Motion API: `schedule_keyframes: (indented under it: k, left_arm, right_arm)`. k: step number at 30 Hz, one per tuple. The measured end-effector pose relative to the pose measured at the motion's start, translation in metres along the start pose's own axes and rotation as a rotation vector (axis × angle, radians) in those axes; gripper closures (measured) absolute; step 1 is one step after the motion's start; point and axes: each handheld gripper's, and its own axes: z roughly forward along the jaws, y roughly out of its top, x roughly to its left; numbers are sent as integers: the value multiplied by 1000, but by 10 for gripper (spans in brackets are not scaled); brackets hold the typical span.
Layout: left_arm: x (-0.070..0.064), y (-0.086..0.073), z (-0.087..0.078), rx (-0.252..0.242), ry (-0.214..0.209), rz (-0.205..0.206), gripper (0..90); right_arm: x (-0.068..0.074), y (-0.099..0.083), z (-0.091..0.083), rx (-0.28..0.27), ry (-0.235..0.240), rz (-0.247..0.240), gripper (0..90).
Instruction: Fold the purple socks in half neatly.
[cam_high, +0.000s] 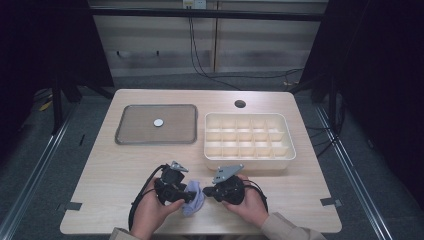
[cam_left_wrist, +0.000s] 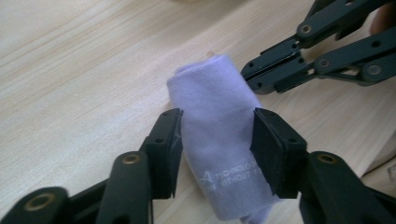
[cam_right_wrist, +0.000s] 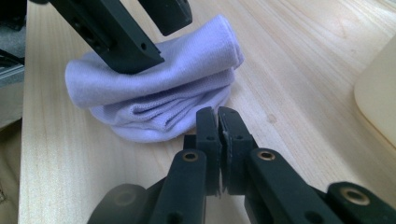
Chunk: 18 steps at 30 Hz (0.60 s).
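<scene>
Item under handling: a pale lilac folded cloth (cam_high: 194, 199), lying on the wooden worktop (cam_high: 110, 175) close to its near edge, about midway along it. In the left gripper view the cloth (cam_left_wrist: 219, 135) is rolled or folded into a thick bundle with white printed lettering on its lower part; the wording cannot be read in full. In the right gripper view the cloth (cam_right_wrist: 159, 88) shows several stacked folds resting on the wood.

Left gripper (cam_high: 172, 192): its jaws stand one on each side of the bundle and press against the fabric, pinching the cloth between them (cam_left_wrist: 217, 144).

Right gripper (cam_high: 212, 190): jaws pressed together with nothing between them (cam_right_wrist: 218, 135), tips just beside the cloth's edge; contact with the fabric cannot be confirmed. The person's hands hold both tools from the near edge.

Further out: a cream compartment tray (cam_high: 287, 155) stands toward the right half of the worktop, well apart from the cloth. A grey flat tray (cam_high: 135, 135) lies toward the far left, carrying a small round white disc (cam_high: 158, 122) near its middle. A dark round hole (cam_high: 240, 104) sits near the far edge.
</scene>
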Motion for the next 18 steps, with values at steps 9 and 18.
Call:
schedule_keyframes:
  k: [9, 18]
  left_arm:
    - [-4, -2, 13, 29, 30, 24, 448]
    - [-5, -2, 18, 26, 45, 15, 503]
  right_arm:
    - [-1, 0, -1, -2, -7, 8, 864]
    - [-3, -1, -4, -6, -12, 13, 852]
